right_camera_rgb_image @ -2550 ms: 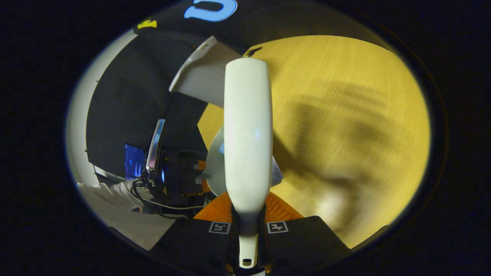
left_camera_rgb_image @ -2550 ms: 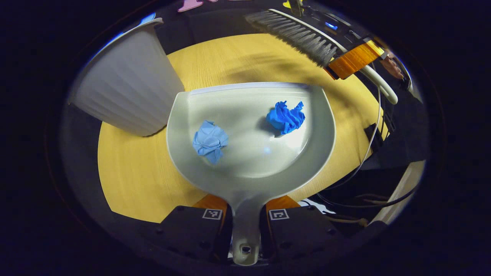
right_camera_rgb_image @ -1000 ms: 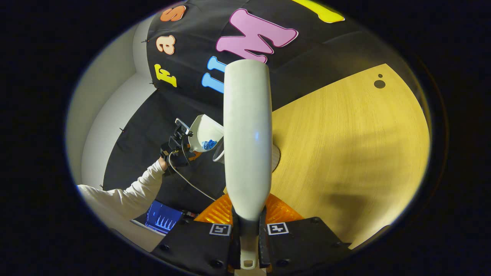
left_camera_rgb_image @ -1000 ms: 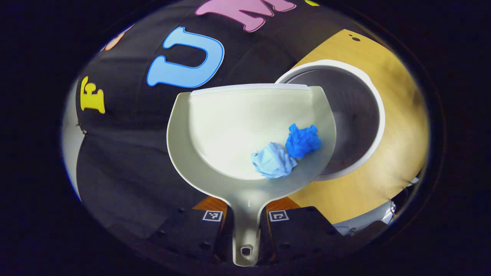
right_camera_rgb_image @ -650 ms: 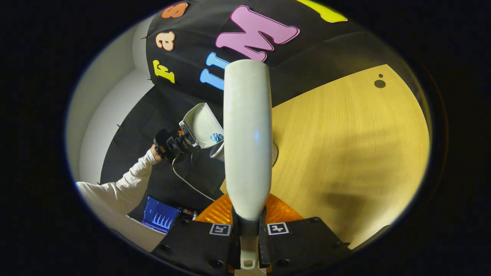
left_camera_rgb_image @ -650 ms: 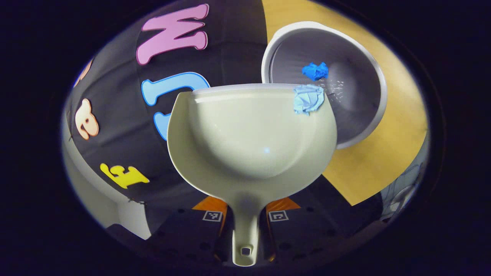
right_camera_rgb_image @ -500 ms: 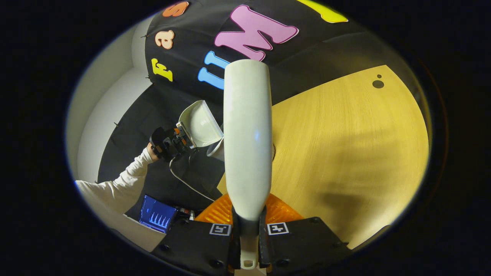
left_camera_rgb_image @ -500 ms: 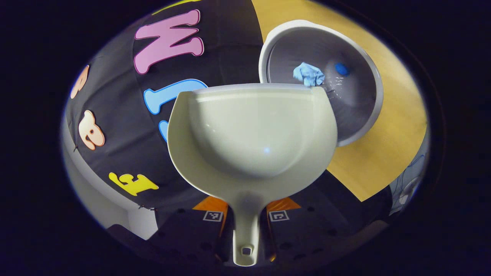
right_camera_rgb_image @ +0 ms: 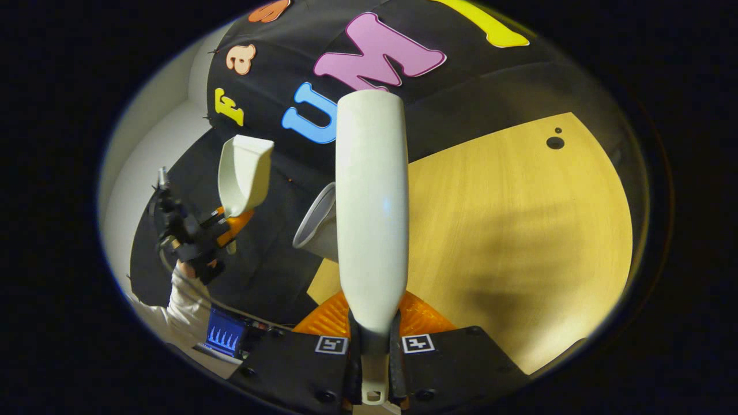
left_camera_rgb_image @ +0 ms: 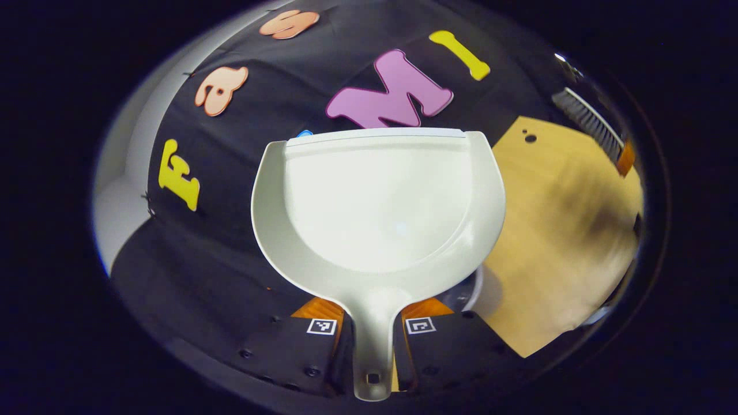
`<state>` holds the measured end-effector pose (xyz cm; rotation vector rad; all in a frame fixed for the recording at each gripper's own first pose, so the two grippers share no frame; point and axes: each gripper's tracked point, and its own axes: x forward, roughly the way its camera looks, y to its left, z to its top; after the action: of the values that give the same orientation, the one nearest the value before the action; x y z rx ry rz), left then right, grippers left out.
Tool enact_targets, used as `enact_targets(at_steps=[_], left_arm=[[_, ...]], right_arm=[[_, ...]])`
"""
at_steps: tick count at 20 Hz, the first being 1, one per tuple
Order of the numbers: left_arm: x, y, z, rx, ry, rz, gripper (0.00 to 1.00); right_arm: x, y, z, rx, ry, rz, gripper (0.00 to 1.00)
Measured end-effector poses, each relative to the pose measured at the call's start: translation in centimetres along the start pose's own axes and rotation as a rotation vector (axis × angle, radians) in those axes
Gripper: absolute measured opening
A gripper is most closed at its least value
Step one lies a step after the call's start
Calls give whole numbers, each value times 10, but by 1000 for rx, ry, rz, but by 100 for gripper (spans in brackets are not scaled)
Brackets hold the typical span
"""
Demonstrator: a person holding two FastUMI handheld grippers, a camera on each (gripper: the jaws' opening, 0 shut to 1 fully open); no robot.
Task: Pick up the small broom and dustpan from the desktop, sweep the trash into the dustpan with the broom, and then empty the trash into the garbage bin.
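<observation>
My left gripper [left_camera_rgb_image: 370, 329] is shut on the handle of the pale dustpan [left_camera_rgb_image: 377, 202], whose scoop holds nothing. The right gripper view has that dustpan [right_camera_rgb_image: 243, 170] tilted mouth-up, left of and above the white garbage bin [right_camera_rgb_image: 318, 226], with the left gripper [right_camera_rgb_image: 230, 223] under it. A strip of the bin's rim [left_camera_rgb_image: 471, 293] peeks out beneath the pan. My right gripper [right_camera_rgb_image: 373, 341] is shut on the small broom's handle; the broom's white back [right_camera_rgb_image: 372, 207] rises straight ahead over the desktop. The broom's bristles [left_camera_rgb_image: 588, 122] appear far right in the left gripper view.
The wooden desktop [right_camera_rgb_image: 513, 230] stretches right of the bin, with two small dark holes [right_camera_rgb_image: 555, 142] near its far edge. A person's white sleeve [right_camera_rgb_image: 183, 297] and a lit laptop screen [right_camera_rgb_image: 222, 337] sit low on the left, beyond the table's edge.
The dustpan tipped over the bin and both blue paper balls slid into it. The pan has since swung back up and away to the left, now bare. The broom stayed nearly still.
</observation>
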<state>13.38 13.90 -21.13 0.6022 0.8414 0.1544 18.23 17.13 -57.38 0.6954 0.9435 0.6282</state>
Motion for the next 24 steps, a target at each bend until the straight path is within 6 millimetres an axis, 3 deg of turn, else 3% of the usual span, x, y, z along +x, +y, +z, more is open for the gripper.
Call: enact_targets(at_steps=[2, 4, 8, 9, 11, 13, 16, 19, 23, 24], left_arm=[[-2, -77, 12, -136, -23, -146, 27], [3, -138, 8, -186, 15, -232, 27], [35, -256, -39, -472, 287, -432, 27], [43, -282, -57, -497, 407, -460, 28], [56, -312, -80, -495, 565, -484, 28], [64, -326, -88, -459, 671, -481, 28], [73, -323, -72, -435, 749, -474, 28], [85, -317, -55, -425, 793, -451, 28], [90, -325, -44, -380, 839, -455, 28], [95, -325, -43, -375, 855, -459, 28]], right_arm=[[18, -26, 6, 24, -4, -154, 20], [29, -50, 4, 50, 8, -294, 20], [47, -88, -34, 44, 87, -474, 20], [52, -103, -52, 57, 140, -514, 20], [62, -127, -87, 74, 236, -571, 20], [67, -138, -110, 35, 302, -607, 20], [79, -154, -133, 88, 386, -646, 20], [79, -155, -151, 119, 468, -702, 20], [79, -161, -167, 106, 553, -745, 20], [80, -163, -174, 112, 576, -750, 15]])
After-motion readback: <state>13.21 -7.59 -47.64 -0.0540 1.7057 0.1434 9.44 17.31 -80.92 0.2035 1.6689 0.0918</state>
